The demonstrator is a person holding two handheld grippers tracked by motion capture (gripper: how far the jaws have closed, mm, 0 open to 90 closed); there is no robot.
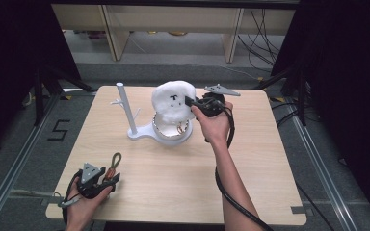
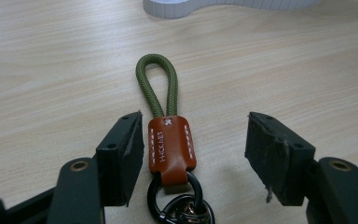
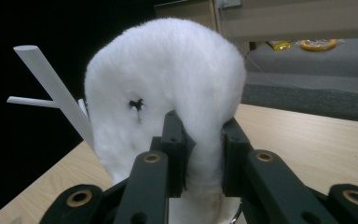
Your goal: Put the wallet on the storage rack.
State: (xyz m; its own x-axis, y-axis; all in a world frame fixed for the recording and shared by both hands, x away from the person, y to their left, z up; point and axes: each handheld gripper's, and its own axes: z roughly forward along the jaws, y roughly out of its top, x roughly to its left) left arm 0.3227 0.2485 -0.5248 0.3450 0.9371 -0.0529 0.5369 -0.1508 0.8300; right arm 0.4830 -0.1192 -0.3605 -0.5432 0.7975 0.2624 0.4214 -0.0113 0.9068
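Observation:
A fluffy white plush toy (image 1: 172, 100) with small black face marks hangs over the round dish of a white stand (image 1: 147, 133). My right gripper (image 1: 189, 101) is shut on the plush toy's (image 3: 168, 79) edge, its jaws pinching the fur between them. A key strap (image 2: 168, 135) with a green cord loop, a brown leather tab and a dark metal ring lies flat on the table (image 1: 250, 159). My left gripper (image 2: 196, 149) stands open around the strap, one jaw close beside the leather tab, the other well apart. In the high view the left gripper (image 1: 110, 177) rests near the table's front left corner.
The white stand has an upright post (image 1: 125, 108) with short side pegs, left of the dish. Something metallic lies in the dish (image 1: 179, 129) under the toy. Dark curtains flank the table, and shelving and cables lie beyond its far edge.

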